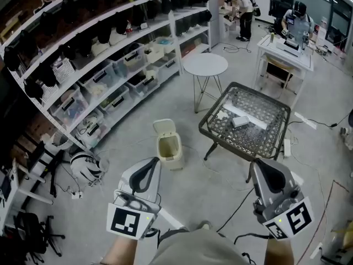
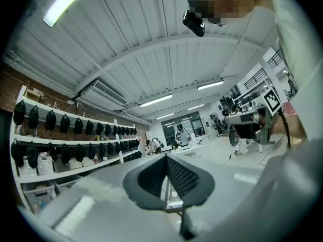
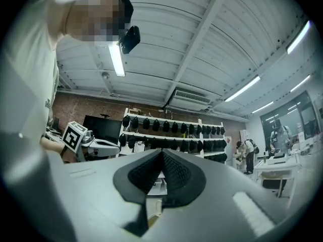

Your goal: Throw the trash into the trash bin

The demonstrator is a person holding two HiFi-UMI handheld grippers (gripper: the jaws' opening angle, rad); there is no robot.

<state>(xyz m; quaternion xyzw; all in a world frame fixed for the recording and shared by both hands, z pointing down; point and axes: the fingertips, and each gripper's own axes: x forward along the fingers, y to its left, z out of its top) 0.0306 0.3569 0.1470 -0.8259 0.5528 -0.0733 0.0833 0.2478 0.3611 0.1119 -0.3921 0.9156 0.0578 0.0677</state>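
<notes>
A small cream trash bin (image 1: 169,149) stands on the floor with its lid tipped up. To its right is a black mesh table (image 1: 215,131) with white scraps of trash (image 1: 241,120) lying on top. My left gripper (image 1: 144,174) is low in the head view, just near of the bin, pointing level. My right gripper (image 1: 269,174) is held near of the table's front corner. In the left gripper view the jaws (image 2: 166,158) meet with nothing between them. The same holds in the right gripper view (image 3: 161,153). Both grippers are shut and hold nothing.
Long shelves (image 1: 110,65) with bins and dark helmets run along the left. A round white table (image 1: 205,65) stands behind the mesh table. Cables trail over the floor (image 1: 231,214). People work at desks (image 1: 287,48) at the back right.
</notes>
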